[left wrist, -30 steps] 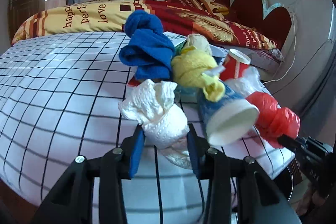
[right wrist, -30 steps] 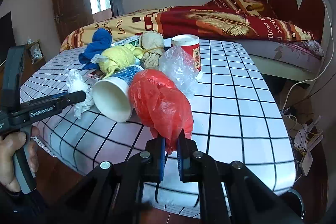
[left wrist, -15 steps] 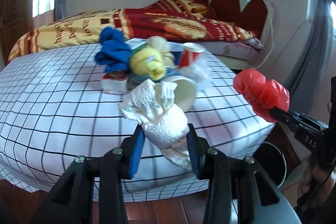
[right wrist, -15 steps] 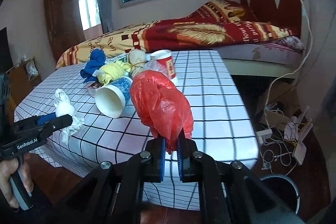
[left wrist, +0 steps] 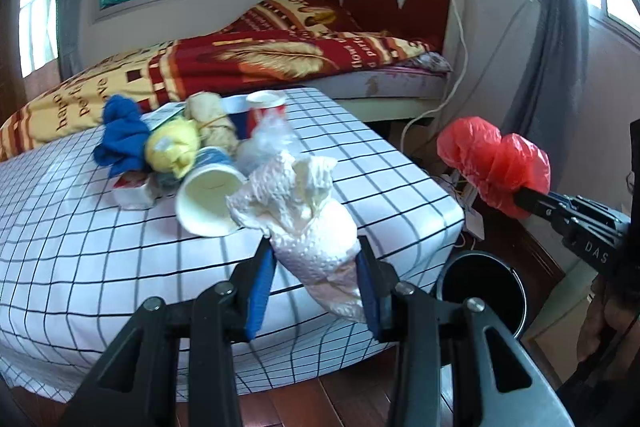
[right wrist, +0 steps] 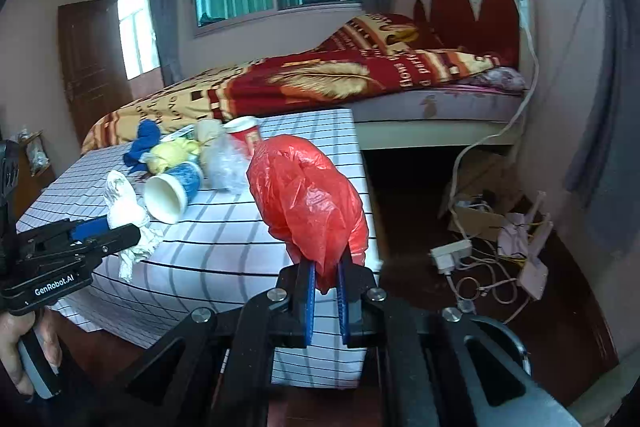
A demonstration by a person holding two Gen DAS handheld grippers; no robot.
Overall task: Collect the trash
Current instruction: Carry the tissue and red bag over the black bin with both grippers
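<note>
My left gripper (left wrist: 316, 259) is shut on a crumpled white paper towel (left wrist: 304, 215), held in the air off the table's near right corner. My right gripper (right wrist: 325, 275) is shut on a bunched red plastic bag (right wrist: 308, 203), also seen in the left wrist view (left wrist: 492, 163), above and behind a black round bin (left wrist: 480, 287) on the floor. On the checked table (left wrist: 80, 247) lie a blue-and-white paper cup (left wrist: 208, 195) on its side, a clear plastic bag (left wrist: 272, 139), a red cup (left wrist: 266, 107), and yellow (left wrist: 172, 147) and blue (left wrist: 120, 135) cloths.
A bed with a red and yellow blanket (right wrist: 320, 83) stands behind the table. A power strip, cables and cardboard (right wrist: 488, 239) lie on the wooden floor to the right. A white cord (right wrist: 520, 107) hangs down the wall by the headboard.
Both grippers have pulled back from the table and swung right with their loads. The black bin has come further into the left wrist view, below the red bag.
</note>
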